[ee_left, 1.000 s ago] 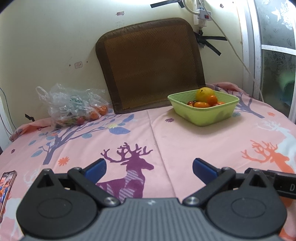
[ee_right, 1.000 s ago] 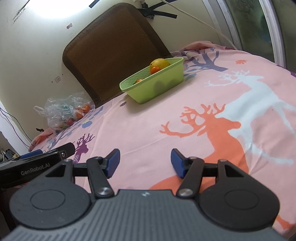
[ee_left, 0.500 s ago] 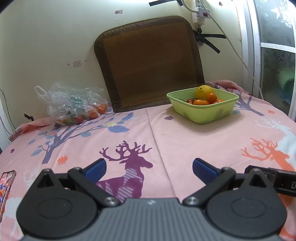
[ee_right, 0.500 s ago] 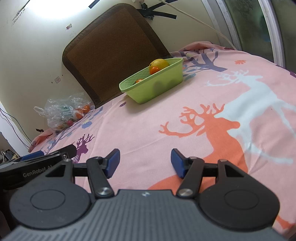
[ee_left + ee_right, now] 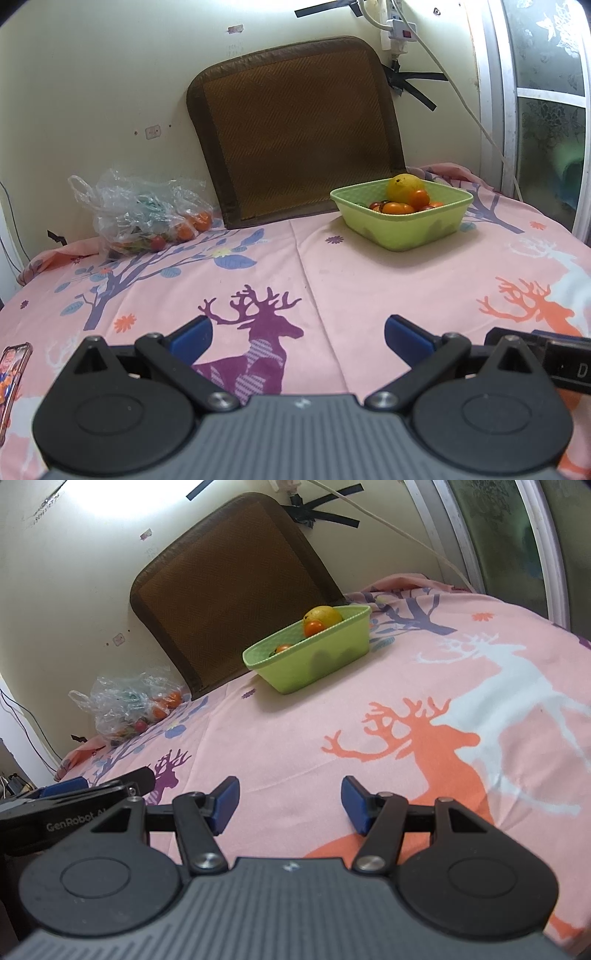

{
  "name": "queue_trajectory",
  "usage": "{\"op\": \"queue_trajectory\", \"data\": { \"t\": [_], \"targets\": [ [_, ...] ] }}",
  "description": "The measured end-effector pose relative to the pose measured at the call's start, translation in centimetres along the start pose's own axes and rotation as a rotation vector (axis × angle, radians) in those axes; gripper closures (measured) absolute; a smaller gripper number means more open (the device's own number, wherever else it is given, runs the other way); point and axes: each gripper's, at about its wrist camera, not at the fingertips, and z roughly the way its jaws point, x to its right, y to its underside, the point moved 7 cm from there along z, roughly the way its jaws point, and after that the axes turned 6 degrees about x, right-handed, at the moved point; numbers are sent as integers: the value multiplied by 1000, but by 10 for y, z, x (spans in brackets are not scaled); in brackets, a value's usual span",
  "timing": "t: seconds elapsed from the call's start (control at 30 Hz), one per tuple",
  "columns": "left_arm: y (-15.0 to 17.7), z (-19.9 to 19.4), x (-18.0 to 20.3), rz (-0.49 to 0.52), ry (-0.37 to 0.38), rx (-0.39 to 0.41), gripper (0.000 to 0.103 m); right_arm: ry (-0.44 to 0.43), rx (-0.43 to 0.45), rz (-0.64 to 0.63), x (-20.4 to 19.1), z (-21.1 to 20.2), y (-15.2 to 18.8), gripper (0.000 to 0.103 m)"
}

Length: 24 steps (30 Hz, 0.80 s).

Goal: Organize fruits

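The left gripper (image 5: 297,338) is held wide apart, nothing between its fingers; a green bowl (image 5: 402,225) of fruit is seen ahead-right; a plastic bag (image 5: 140,214) ahead-left.

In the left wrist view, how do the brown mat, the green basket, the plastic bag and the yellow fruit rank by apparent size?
1. brown mat
2. green basket and plastic bag: look alike, not ranked
3. yellow fruit

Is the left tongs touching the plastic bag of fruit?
Apart. The left wrist view shows the left tongs open with bare bedsheet between them and the plastic bag.
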Motion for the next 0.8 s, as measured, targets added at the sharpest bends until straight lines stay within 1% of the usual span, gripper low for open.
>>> {"op": "queue_trajectory", "data": {
  "t": [0.8],
  "targets": [
    [-2, -4, 1, 10, 10, 21, 0, 5, -10, 0, -2, 3, 2, 40]
  ]
}}
